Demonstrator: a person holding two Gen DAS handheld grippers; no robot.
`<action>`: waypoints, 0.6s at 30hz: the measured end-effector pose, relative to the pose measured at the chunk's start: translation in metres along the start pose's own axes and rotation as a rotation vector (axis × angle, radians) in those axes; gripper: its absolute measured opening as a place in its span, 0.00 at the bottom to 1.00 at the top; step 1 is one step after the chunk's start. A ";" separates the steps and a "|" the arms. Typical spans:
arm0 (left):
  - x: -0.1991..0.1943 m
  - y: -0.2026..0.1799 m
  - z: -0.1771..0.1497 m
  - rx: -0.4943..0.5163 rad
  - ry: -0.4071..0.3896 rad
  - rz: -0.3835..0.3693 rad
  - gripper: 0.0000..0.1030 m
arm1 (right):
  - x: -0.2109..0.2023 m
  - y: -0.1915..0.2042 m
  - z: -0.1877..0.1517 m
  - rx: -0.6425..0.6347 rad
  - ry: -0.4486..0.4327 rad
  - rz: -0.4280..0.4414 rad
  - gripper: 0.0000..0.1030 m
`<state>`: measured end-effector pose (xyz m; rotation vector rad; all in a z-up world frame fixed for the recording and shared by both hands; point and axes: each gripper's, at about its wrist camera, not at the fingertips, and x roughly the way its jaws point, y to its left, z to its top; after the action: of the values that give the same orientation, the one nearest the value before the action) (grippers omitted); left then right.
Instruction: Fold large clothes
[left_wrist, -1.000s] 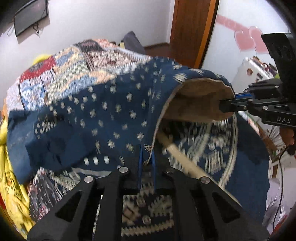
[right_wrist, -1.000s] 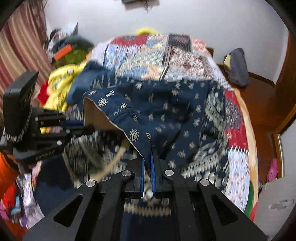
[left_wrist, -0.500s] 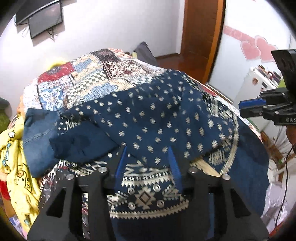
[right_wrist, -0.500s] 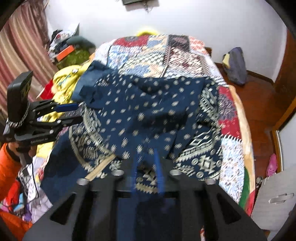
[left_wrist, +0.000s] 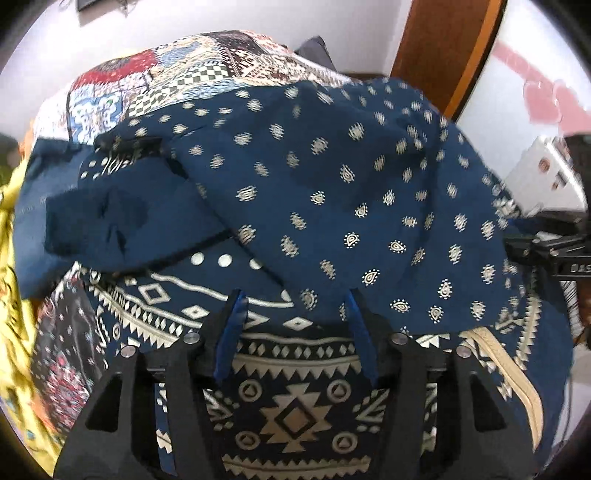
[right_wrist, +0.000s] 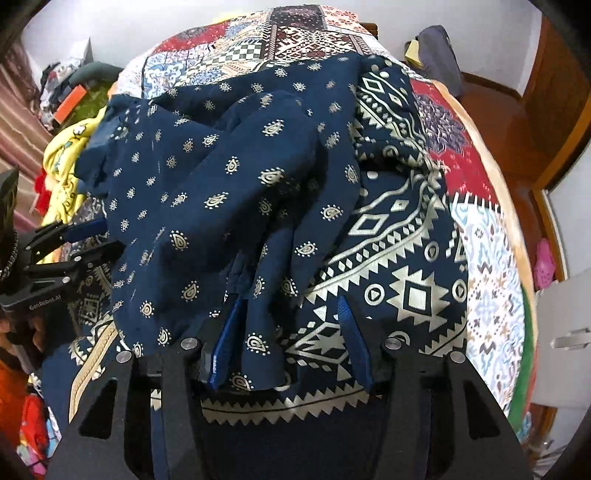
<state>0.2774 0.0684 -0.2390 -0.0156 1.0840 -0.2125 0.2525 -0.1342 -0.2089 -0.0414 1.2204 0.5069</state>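
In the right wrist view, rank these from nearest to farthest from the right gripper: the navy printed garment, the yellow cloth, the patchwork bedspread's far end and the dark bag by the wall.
1. Navy printed garment, lying between the fingers of the open right gripper.
2. Yellow cloth, off to the left.
3 and 4. Patchwork bedspread's far end, straight ahead, and dark bag, far right by the wall: too close to call.

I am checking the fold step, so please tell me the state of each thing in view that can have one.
Left tongs: open, holding nothing.
Right tongs: open, cloth lies loose between the fingers.
Navy printed garment: released, folded over itself on the bed, rumpled.
Patchwork bedspread: spread flat under the garment.
Yellow cloth: crumpled at the bed's side.
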 end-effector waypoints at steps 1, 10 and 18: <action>-0.003 0.004 -0.001 -0.010 -0.002 -0.003 0.56 | -0.003 -0.002 0.000 0.003 0.001 0.007 0.49; -0.064 0.071 -0.003 -0.121 -0.121 0.093 0.56 | -0.046 -0.010 0.026 -0.042 -0.129 -0.032 0.49; -0.069 0.168 0.018 -0.363 -0.157 0.115 0.60 | -0.052 -0.028 0.071 0.040 -0.251 -0.058 0.49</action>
<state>0.2898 0.2434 -0.1894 -0.2899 0.9515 0.0902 0.3141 -0.1563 -0.1436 0.0205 0.9801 0.4237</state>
